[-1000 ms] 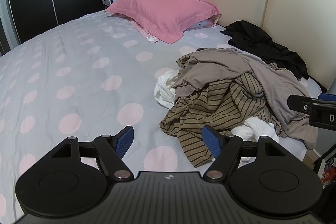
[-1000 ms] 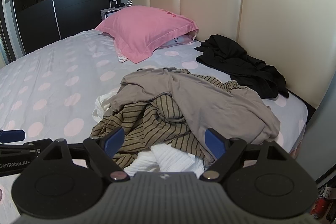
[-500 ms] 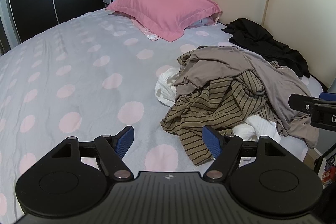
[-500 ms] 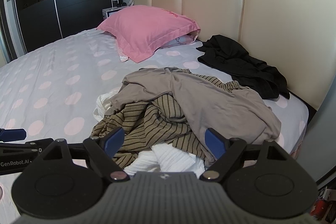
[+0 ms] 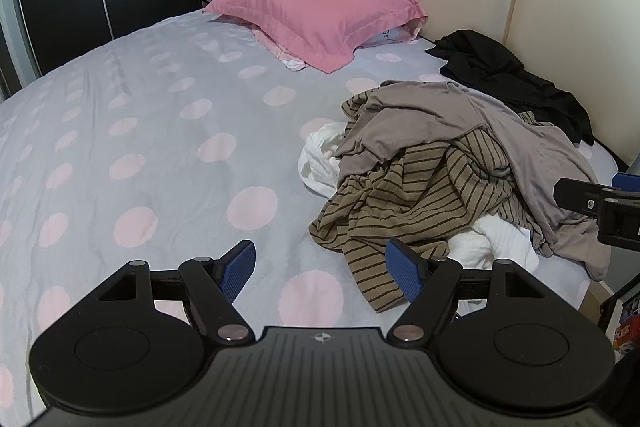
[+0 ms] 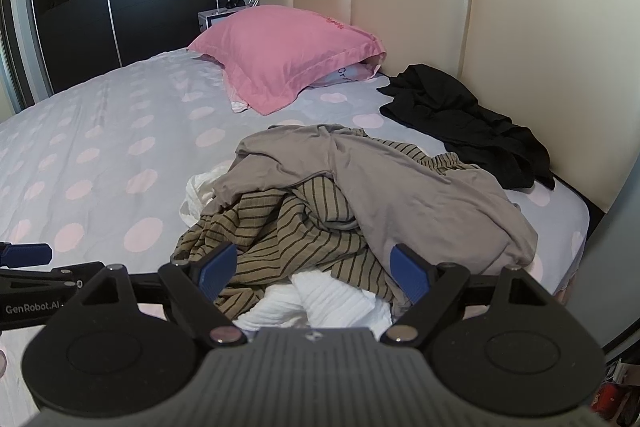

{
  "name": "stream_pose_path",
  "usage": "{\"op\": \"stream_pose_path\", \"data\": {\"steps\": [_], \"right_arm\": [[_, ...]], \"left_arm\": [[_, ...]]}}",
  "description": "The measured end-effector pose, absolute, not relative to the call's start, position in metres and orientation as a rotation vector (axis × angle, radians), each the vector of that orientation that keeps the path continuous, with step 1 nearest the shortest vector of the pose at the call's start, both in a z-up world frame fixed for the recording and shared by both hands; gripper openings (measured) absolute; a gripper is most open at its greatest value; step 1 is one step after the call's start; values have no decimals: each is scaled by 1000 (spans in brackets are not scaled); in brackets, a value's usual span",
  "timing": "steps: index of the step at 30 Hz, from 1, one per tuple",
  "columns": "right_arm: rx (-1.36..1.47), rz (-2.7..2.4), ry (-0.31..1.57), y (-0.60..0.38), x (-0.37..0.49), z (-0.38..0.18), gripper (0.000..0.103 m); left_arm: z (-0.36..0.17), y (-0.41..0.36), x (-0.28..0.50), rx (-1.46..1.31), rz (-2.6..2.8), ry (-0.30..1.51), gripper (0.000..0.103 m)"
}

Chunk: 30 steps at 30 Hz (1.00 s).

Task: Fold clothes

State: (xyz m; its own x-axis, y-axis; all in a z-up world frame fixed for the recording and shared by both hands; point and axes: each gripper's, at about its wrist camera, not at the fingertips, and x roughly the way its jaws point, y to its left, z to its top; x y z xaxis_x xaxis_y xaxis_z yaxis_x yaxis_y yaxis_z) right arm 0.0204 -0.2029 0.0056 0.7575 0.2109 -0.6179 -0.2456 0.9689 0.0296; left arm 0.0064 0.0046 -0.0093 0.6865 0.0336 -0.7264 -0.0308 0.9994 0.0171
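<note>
Pile: your rumpled grey-taupe top (image 6: 404,187) drapes the olive striped shirt (image 6: 288,231), so take it first.
Tongs: left gripper (image 5: 320,267) and right gripper (image 6: 310,269) spread apart, empty.

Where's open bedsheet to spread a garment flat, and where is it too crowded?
Open: the dotted sheet left of the clothes pile, from the pink pillow down to the left gripper. Crowded: the right side, where the pile and the black garment run along the headboard. The right gripper hangs open over the pile.
</note>
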Motion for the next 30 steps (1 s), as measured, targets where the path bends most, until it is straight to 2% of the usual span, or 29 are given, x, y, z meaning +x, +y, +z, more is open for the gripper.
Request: {"op": "stream_pose_path", "data": {"steps": [12, 16, 19, 21, 23, 27, 30], "right_arm": [[-50, 322, 728, -197, 37, 4, 84], [-103, 361, 716, -196, 62, 6, 70], [-182, 392, 695, -192, 88, 4, 68], [-212, 396, 709, -192, 111, -2, 62], [-236, 385, 731, -191, 135, -11, 50], [-278, 331, 773, -184, 171, -33, 48], [-294, 307, 790, -178, 188, -45, 41]], "left_arm": [[-14, 18, 14, 2, 49, 852, 71], [-16, 30, 22, 21, 76, 863, 71], [-18, 41, 27, 24, 95, 872, 71], [-21, 48, 30, 29, 109, 881, 71], [-24, 56, 32, 30, 122, 893, 71], [-34, 71, 34, 24, 154, 922, 71], [-41, 82, 35, 21, 172, 944, 71]]}}
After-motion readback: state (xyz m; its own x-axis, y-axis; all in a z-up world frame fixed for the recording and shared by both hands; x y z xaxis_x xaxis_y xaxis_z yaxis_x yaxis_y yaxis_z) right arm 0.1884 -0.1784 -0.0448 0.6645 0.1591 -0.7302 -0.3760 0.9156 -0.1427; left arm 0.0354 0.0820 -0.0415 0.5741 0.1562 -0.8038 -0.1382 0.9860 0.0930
